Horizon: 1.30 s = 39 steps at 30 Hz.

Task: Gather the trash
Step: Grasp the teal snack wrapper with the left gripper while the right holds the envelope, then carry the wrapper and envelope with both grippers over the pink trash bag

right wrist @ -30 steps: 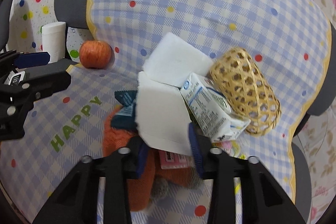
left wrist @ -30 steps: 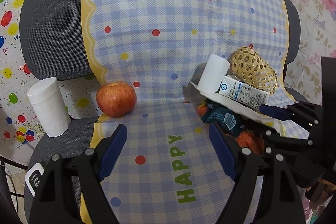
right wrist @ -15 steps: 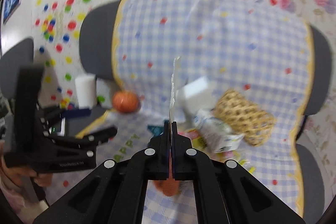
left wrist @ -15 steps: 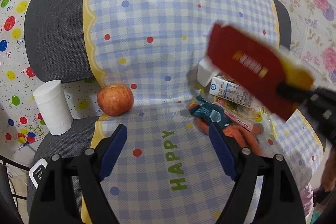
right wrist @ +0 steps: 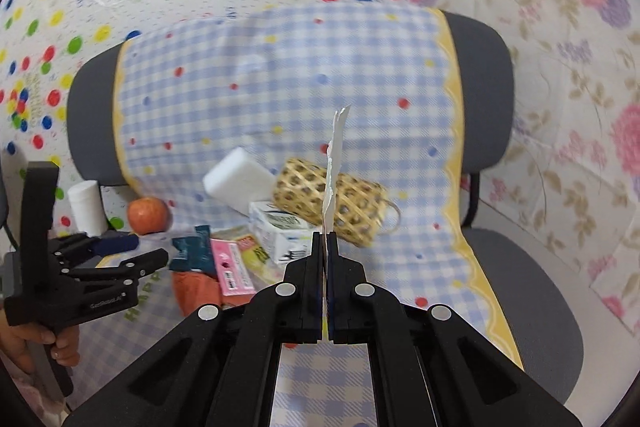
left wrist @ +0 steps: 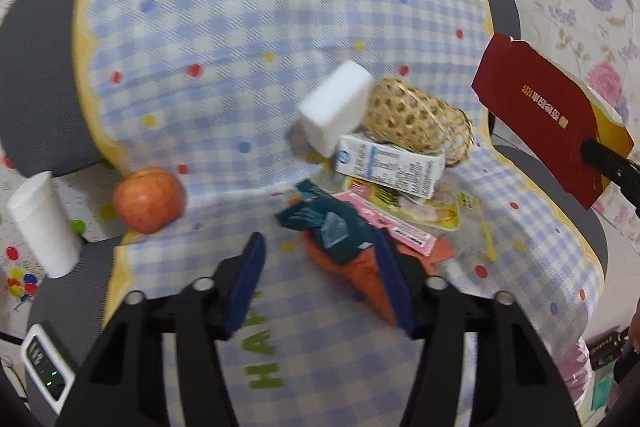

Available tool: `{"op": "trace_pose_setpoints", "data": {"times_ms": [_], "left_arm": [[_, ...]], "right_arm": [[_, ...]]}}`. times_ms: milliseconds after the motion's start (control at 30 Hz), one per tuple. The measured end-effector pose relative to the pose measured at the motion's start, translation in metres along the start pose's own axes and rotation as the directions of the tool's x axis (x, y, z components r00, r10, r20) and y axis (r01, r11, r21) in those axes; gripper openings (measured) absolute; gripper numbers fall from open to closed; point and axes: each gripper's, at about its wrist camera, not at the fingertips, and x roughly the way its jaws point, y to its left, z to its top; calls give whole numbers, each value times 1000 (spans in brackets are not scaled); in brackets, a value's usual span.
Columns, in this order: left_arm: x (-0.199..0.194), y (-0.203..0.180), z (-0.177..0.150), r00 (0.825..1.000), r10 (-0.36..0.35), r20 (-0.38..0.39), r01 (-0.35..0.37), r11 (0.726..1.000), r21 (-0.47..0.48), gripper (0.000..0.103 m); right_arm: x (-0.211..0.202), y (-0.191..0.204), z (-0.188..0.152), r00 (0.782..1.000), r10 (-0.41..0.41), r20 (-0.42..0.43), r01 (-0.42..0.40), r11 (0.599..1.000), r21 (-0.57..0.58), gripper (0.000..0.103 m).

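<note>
Right gripper (right wrist: 325,259) clamps red envelope (left wrist: 536,115) aloft; left gripper (left wrist: 320,279) closing around teal wrapper (left wrist: 324,223)

Grey chair (right wrist: 492,75) draped in blue checked cloth (left wrist: 248,39): apple (left wrist: 149,199) left, white block (left wrist: 336,107), wicker basket (left wrist: 416,119), milk carton (left wrist: 390,165) and wrappers (left wrist: 320,223) centre-right.

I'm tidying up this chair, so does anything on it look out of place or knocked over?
The woven basket lies on its side against the chair back, with a milk carton also toppled onto wrappers. An apple sits among the trash, looking whole, not like rubbish.
</note>
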Motion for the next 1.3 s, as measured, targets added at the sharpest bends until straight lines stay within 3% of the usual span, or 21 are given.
{"op": "trace_pose_setpoints", "data": {"times_ms": [233, 367, 467, 700, 933, 1300], "left_arm": [[37, 8, 10, 994, -76, -81, 68, 993, -96, 42], [48, 11, 10, 989, -98, -110, 84, 989, -124, 23], [35, 15, 10, 994, -87, -68, 78, 989, -129, 13], [-30, 20, 20, 994, -57, 96, 65, 994, -92, 12], [-55, -5, 8, 990, -73, 119, 76, 997, -22, 12], [-63, -69, -16, 979, -177, 101, 167, 980, 108, 12]], "right_arm": [[4, -16, -11, 1000, -8, -23, 9, 999, 48, 2], [4, -16, -14, 1000, -4, -29, 6, 999, 52, 2], [2, -14, -14, 1000, -1, -25, 2, 999, 47, 2], [-10, -6, -12, 1000, 25, -8, -24, 999, 44, 2], [-25, 1, -22, 999, 50, -21, -49, 997, 57, 2], [-61, -12, -48, 999, 2, -42, 2, 995, 97, 2]]}}
